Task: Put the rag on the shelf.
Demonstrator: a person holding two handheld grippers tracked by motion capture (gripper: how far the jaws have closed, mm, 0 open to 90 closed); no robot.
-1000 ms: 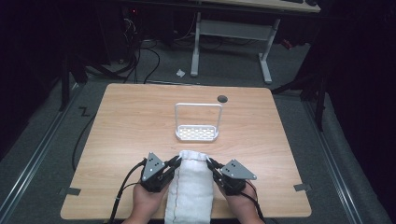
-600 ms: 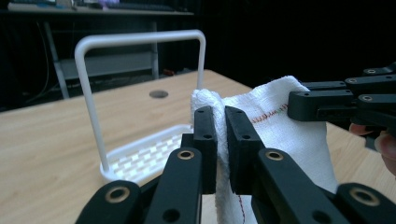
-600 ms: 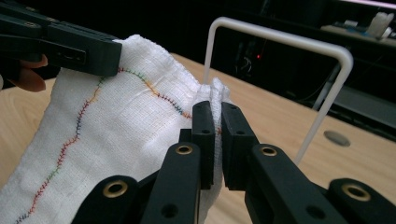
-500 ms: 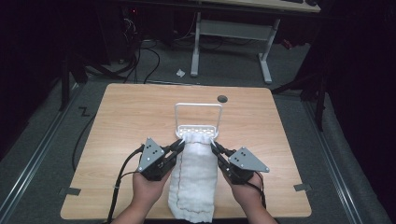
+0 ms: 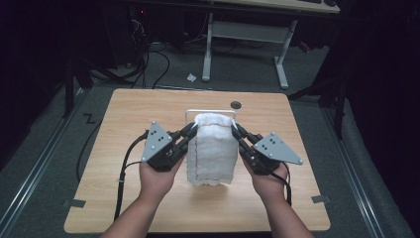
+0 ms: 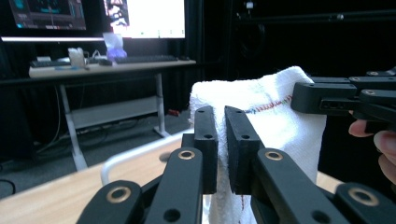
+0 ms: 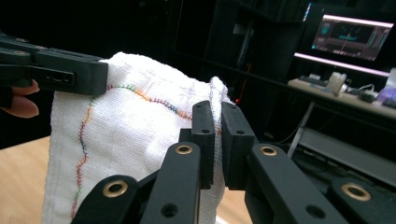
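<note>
towel (image 5: 213, 148) lifted | top corners pinched in both grippers' jaws

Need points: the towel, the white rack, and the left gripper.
towel (image 5: 214, 148): high view, middle of the hanging cloth.
white rack (image 6: 135, 152): left gripper view, its rounded top bar.
left gripper (image 5: 190, 130): high view, midway between its fingertips, at the towel's top corner.
</note>
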